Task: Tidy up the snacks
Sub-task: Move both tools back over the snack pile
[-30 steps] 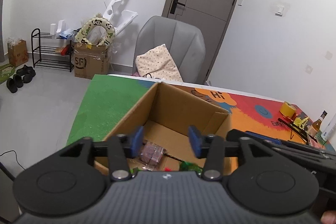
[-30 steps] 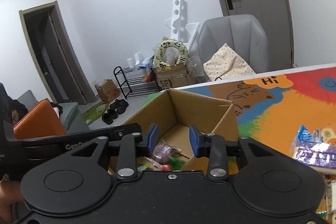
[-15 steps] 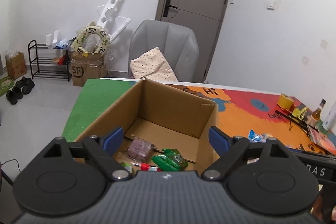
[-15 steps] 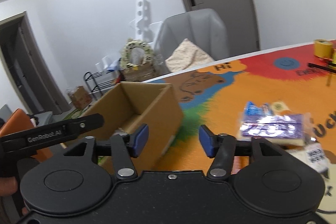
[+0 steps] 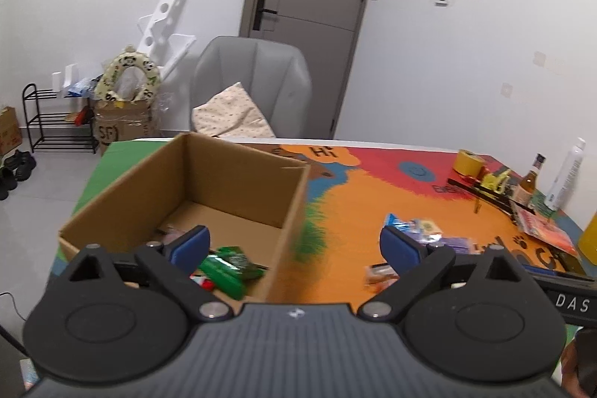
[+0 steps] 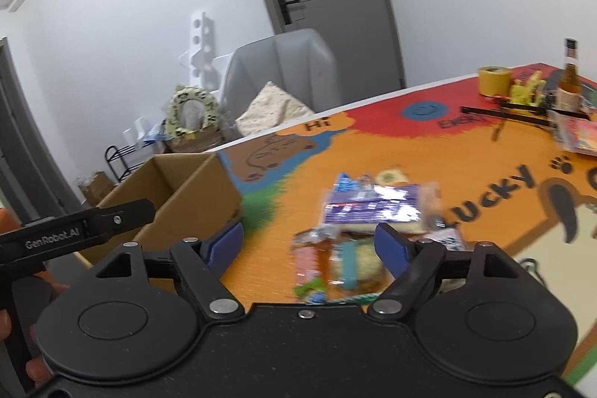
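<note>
An open cardboard box (image 5: 238, 174) stands on the colourful table mat, with green snack packets (image 5: 227, 267) and other snacks inside. It also shows in the right wrist view (image 6: 186, 189). My left gripper (image 5: 294, 247) is open and empty, above the box's right wall. My right gripper (image 6: 309, 247) is open and empty, above a pile of loose snacks (image 6: 335, 263) on the orange part of the mat. A purple packet (image 6: 373, 207) lies just beyond. Loose snacks (image 5: 414, 230) show right of the box in the left wrist view.
A yellow tape roll (image 6: 494, 81), a bottle (image 6: 569, 77) and small clutter sit at the table's far right. A white bottle (image 5: 563, 174) stands there too. A grey chair (image 5: 253, 88) with a cushion is behind the table.
Both grippers have opened wide and swung right, away from the box interior. The right gripper now hangs over the loose snacks on the mat.
</note>
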{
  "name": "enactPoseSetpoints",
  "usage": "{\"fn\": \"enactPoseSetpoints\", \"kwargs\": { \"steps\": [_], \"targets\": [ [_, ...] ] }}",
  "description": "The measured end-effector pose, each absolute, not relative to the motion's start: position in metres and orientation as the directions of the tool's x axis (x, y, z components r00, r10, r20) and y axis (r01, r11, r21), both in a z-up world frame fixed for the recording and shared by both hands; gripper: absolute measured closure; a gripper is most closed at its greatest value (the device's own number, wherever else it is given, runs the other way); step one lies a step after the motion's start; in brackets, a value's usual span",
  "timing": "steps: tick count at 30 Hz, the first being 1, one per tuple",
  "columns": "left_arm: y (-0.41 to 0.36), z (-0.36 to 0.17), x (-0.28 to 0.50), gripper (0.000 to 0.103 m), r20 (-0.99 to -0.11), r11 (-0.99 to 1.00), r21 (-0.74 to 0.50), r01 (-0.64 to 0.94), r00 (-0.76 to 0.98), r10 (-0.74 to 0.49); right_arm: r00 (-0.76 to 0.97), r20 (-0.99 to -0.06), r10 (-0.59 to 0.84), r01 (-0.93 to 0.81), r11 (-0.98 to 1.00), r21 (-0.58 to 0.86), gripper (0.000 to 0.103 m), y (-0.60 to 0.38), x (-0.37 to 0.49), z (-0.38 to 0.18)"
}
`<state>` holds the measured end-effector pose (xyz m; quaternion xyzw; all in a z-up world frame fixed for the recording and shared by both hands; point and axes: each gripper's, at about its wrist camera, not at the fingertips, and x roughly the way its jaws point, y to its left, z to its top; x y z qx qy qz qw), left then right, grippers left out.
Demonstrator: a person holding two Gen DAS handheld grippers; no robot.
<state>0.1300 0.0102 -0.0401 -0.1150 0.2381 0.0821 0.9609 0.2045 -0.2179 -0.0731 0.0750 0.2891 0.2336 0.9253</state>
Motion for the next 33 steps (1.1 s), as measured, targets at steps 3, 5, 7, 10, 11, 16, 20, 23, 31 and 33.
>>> {"fn": "enactPoseSetpoints", "kwargs": {
  "steps": [3, 5, 7, 10, 11, 16, 20, 23, 31, 33],
  "targets": [
    [-0.002, -0.041, 0.131, 0.005, -0.481, 0.965, -0.183, -0.188, 0.873, 0.079, 0.733, -0.503, 0.457, -0.365, 0.889, 0.276, 0.023, -0.232, 0.202, -0.076],
    [-0.011, -0.042, 0.133, 0.005, -0.481, 0.969, -0.178, -0.174, 0.874, 0.069, 0.739, -0.504, 0.448, -0.355, 0.894, 0.275, 0.022, -0.24, 0.201, -0.077],
    [-0.018, -0.043, 0.134, 0.005, -0.483, 0.971, -0.176, -0.163, 0.873, 0.059, 0.743, -0.504, 0.44, -0.345, 0.898, 0.274, 0.021, -0.247, 0.199, -0.078],
    [-0.028, -0.046, 0.134, 0.005, -0.488, 0.972, -0.182, -0.146, 0.872, 0.04, 0.751, -0.502, 0.429, -0.33, 0.902, 0.277, 0.017, -0.258, 0.198, -0.08],
    [-0.031, -0.047, 0.134, 0.005, -0.489, 0.973, -0.182, -0.142, 0.872, 0.036, 0.755, -0.5, 0.425, -0.325, 0.904, 0.278, 0.016, -0.262, 0.199, -0.081],
    [-0.048, -0.054, 0.14, 0.005, -0.503, 0.978, -0.168, -0.125, 0.864, 0.024, 0.757, -0.508, 0.412, -0.299, 0.909, 0.292, 0.016, -0.281, 0.2, -0.091],
    [-0.058, -0.059, 0.145, 0.005, -0.511, 0.98, -0.165, -0.115, 0.859, 0.015, 0.752, -0.523, 0.4, -0.281, 0.913, 0.294, 0.016, -0.291, 0.204, -0.1],
    [-0.064, -0.065, 0.15, 0.005, -0.527, 0.981, -0.164, -0.103, 0.85, 0.001, 0.749, -0.531, 0.397, -0.271, 0.914, 0.302, 0.016, -0.295, 0.206, -0.107],
    [-0.071, -0.087, 0.16, 0.006, -0.566, 0.974, -0.2, -0.109, 0.824, -0.024, 0.736, -0.552, 0.392, -0.261, 0.917, 0.303, 0.016, -0.295, 0.217, -0.121],
    [-0.072, -0.092, 0.164, 0.006, -0.577, 0.972, -0.203, -0.12, 0.817, -0.02, 0.731, -0.559, 0.393, -0.265, 0.917, 0.298, 0.016, -0.294, 0.22, -0.124]
  ]
}}
